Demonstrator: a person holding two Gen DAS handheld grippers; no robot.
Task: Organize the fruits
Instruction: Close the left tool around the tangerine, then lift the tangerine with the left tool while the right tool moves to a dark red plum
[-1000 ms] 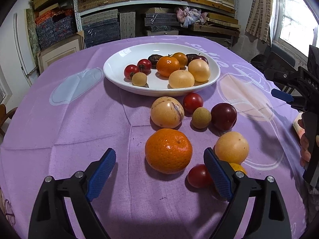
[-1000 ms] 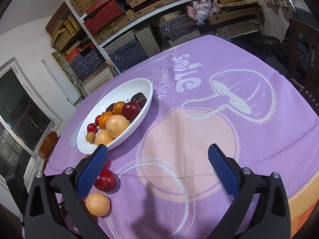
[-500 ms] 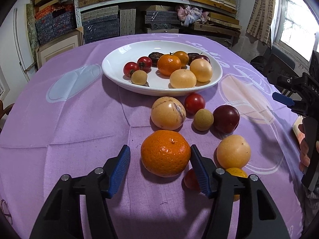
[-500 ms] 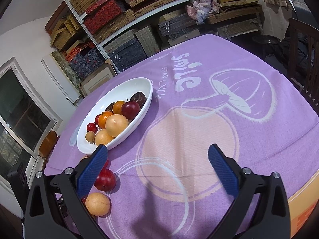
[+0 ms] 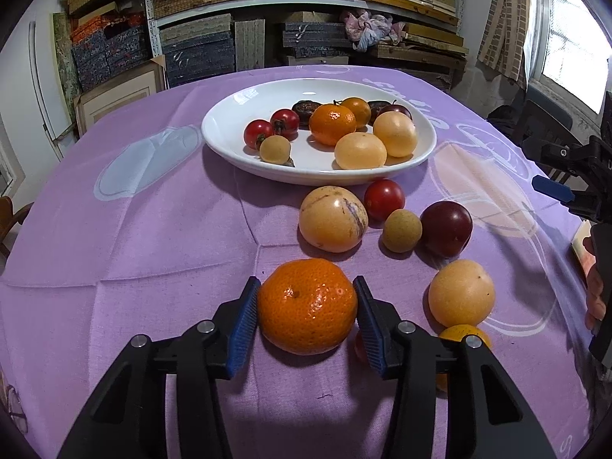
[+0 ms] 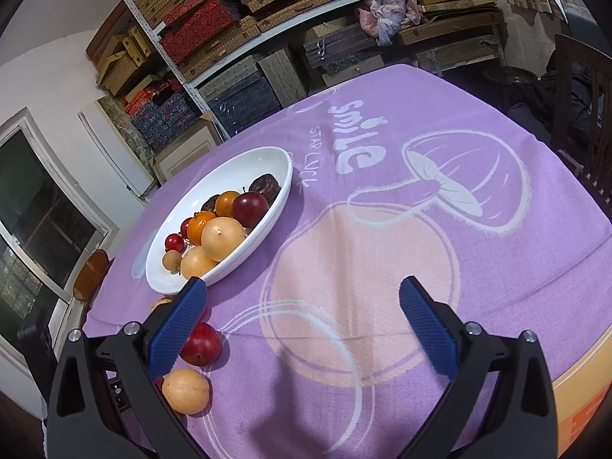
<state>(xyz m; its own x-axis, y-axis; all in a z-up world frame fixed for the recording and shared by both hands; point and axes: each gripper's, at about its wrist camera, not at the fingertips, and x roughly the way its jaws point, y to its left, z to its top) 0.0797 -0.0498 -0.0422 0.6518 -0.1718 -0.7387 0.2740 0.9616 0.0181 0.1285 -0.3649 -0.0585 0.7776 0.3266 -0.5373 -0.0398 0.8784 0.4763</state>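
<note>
Left gripper (image 5: 307, 308): your fingers were closing on the large orange (image 5: 307, 306), both blue pads touching its sides.
Large orange: it rested on the purple tabletop (image 5: 153, 237), near the white bowl (image 5: 229, 141).
Right gripper (image 6: 302, 317): your fingers stood wide apart, nothing between them.
Loose fruit: 1 dark red plum (image 6: 201, 344) and 1 yellow fruit (image 6: 186, 391) lay beside the right gripper's left finger.

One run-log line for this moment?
left gripper: closing around tangerine on tablecloth | right gripper: open, nothing between | white dish: partly filled
</note>
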